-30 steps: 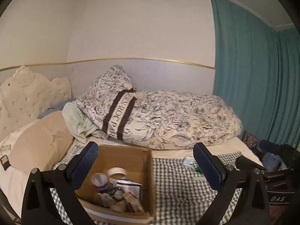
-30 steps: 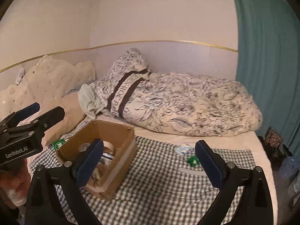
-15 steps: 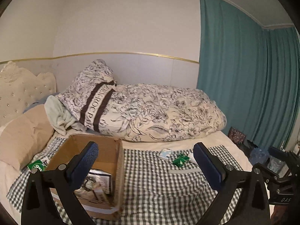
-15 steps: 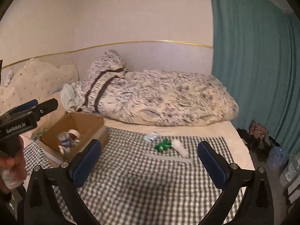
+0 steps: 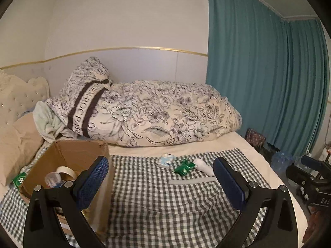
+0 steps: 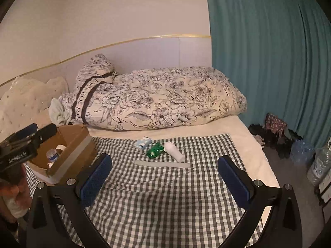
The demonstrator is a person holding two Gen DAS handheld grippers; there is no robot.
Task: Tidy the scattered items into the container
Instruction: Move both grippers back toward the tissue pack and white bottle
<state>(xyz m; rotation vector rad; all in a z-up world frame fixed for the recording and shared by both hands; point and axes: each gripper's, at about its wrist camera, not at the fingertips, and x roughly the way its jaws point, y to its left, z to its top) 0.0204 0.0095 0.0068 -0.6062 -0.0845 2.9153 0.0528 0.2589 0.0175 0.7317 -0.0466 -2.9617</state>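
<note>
A cardboard box [image 5: 68, 153] [image 6: 72, 144] stands on the checked cloth at the left, holding a tape roll [image 5: 65, 170] and a small bottle [image 6: 52, 155]. Loose on the cloth lie a white-blue packet [image 5: 166, 160] [image 6: 143, 142], a green wrapper [image 5: 184, 167] [image 6: 155, 149], a white tube [image 5: 203, 166] [image 6: 174, 154] and a grey strip [image 5: 191, 180] [image 6: 162, 163]. A green packet [image 5: 19, 178] lies left of the box. My left gripper [image 5: 160, 184] is open and empty beside the box. My right gripper [image 6: 164, 178] is open and empty, short of the strip.
A folded floral duvet [image 5: 157, 113] and pillows [image 5: 18, 142] fill the back of the bed. A teal curtain [image 6: 269, 62] hangs at the right. Bags, clothes and bottles [image 6: 279, 138] sit on the floor by the bed's right edge.
Both grippers have swung to the right, away from the box. The loose items have come toward the middle of both views. Both stay open.
</note>
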